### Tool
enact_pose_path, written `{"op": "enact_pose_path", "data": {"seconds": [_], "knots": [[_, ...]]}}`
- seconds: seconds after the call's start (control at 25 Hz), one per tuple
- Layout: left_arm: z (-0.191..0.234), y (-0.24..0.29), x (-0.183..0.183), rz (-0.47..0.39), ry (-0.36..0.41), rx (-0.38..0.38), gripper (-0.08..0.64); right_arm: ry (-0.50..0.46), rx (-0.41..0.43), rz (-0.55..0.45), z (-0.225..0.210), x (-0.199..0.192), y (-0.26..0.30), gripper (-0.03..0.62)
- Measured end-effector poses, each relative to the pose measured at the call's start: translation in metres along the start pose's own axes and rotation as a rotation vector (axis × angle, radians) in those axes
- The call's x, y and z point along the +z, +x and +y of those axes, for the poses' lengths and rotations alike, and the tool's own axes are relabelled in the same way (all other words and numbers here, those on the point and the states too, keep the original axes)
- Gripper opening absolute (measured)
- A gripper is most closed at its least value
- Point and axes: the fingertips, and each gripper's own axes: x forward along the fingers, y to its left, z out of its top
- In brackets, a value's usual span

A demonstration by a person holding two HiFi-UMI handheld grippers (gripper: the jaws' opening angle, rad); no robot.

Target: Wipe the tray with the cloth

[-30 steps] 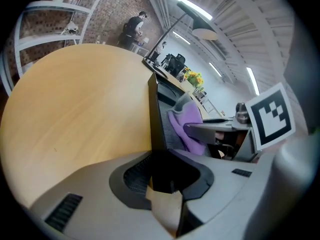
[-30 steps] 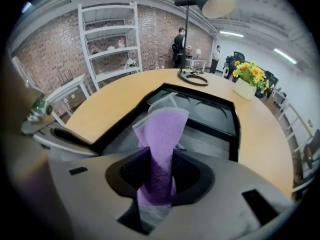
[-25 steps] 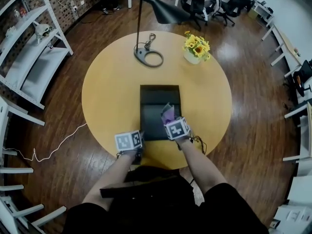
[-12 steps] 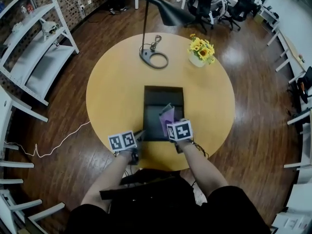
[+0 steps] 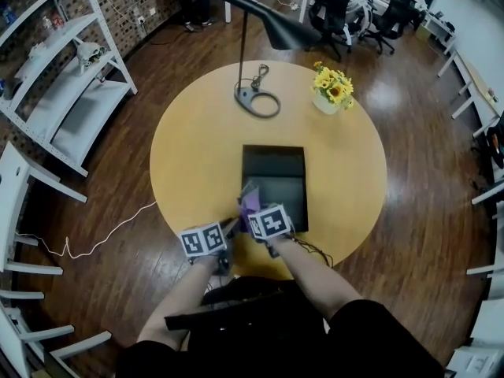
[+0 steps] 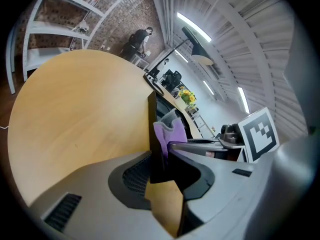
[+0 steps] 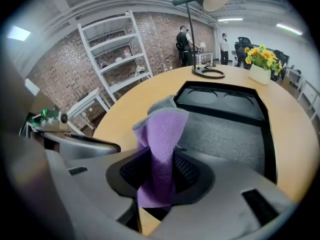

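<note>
A black tray (image 5: 274, 181) lies on the round yellow table (image 5: 197, 156). My left gripper (image 5: 230, 225) sits at the tray's near left corner. In the left gripper view the tray's rim (image 6: 151, 119) stands between the jaws, and the left gripper (image 6: 159, 170) looks shut on it. Its jaws have just been opening a little. My right gripper (image 5: 256, 214) is shut on a purple cloth (image 5: 250, 200), right beside the left one. The cloth (image 7: 161, 134) sticks up out of the right gripper (image 7: 160, 176), over the tray's near left part (image 7: 225, 126).
A black desk lamp (image 5: 258, 101) stands on the table's far side, with a pot of yellow flowers (image 5: 334, 87) to its right. White shelves (image 5: 71, 93) stand at the left. A white cable (image 5: 102, 239) lies on the wooden floor.
The right gripper has carried the cloth leftward over the tray's near end, close to the left gripper. The left gripper has risen slightly at the tray's corner.
</note>
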Motion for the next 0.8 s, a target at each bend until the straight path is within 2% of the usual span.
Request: {"op": "enact_pose_path", "data": {"seconds": [0.08, 0.28, 0.48, 0.6, 0.8], "knots": [[0.003, 0.004, -0.003, 0.015, 0.025, 0.021, 0.107, -0.015, 0.004, -0.006, -0.001, 0.001, -0.004, 0.127], [-0.001, 0.016, -0.006, 0.052, 0.083, 0.052, 0.107, -0.099, -0.107, 0.029, -0.045, -0.018, -0.026, 0.127], [-0.005, 0.031, -0.006, 0.090, 0.139, 0.082, 0.107, -0.069, -0.185, -0.008, -0.091, -0.028, -0.048, 0.127], [-0.006, 0.038, -0.004, 0.119, 0.165, 0.105, 0.107, -0.040, -0.181, -0.021, -0.100, -0.032, -0.054, 0.127], [-0.006, 0.051, -0.010, 0.238, 0.219, 0.133, 0.109, -0.012, -0.164, -0.017, -0.098, -0.036, -0.053, 0.127]]}}
